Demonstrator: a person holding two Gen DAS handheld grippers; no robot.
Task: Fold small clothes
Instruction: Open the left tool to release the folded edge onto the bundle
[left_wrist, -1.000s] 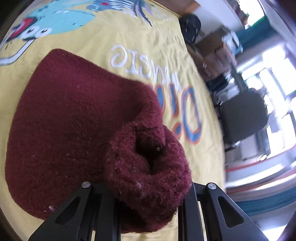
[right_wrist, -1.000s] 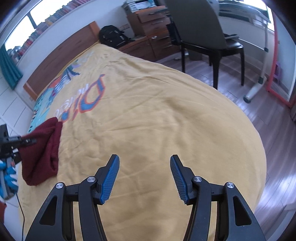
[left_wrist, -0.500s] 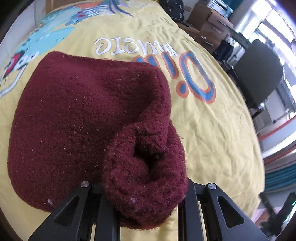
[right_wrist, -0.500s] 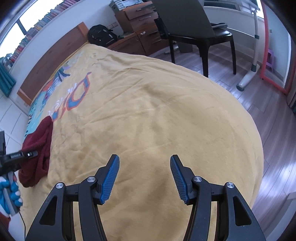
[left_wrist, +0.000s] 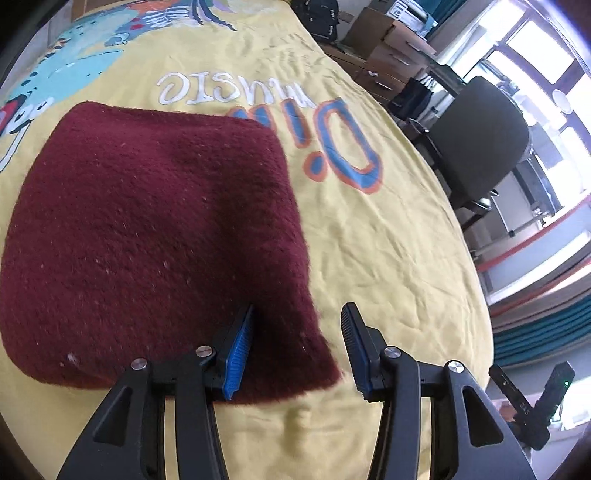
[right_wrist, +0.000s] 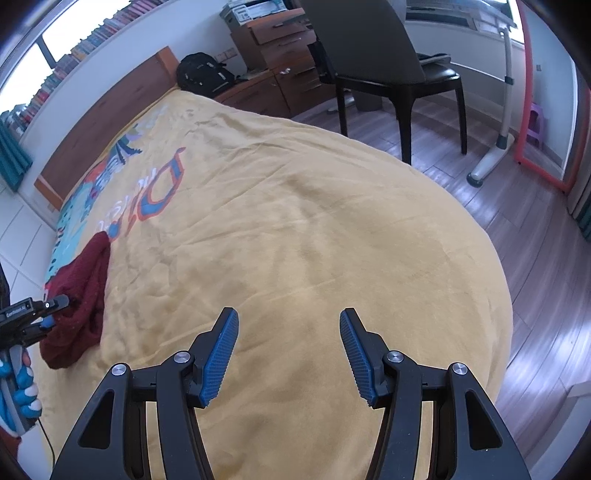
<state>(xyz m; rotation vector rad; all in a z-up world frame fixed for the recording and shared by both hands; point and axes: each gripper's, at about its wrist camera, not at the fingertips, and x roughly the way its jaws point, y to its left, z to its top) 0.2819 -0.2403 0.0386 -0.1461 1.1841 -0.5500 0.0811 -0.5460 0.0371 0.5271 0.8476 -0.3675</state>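
A dark red knitted garment (left_wrist: 155, 229) lies flat, folded over, on the yellow bedspread (left_wrist: 388, 266). My left gripper (left_wrist: 295, 350) is open just above its near right corner, with its left pad over the fabric edge and nothing held. In the right wrist view the garment (right_wrist: 81, 295) lies far left, with the left gripper (right_wrist: 37, 314) beside it. My right gripper (right_wrist: 288, 354) is open and empty over bare bedspread (right_wrist: 314, 221), well away from the garment.
The bedspread carries a printed cartoon and lettering (left_wrist: 229, 88). A dark chair (right_wrist: 376, 62), wooden drawers (right_wrist: 273, 37), a black backpack (right_wrist: 203, 74) and a desk leg (right_wrist: 498, 140) stand on the wooden floor beyond the bed's right edge.
My left gripper has opened and let go of the bunched red fabric, which now lies flat on the rest of the garment. The right gripper has hardly moved.
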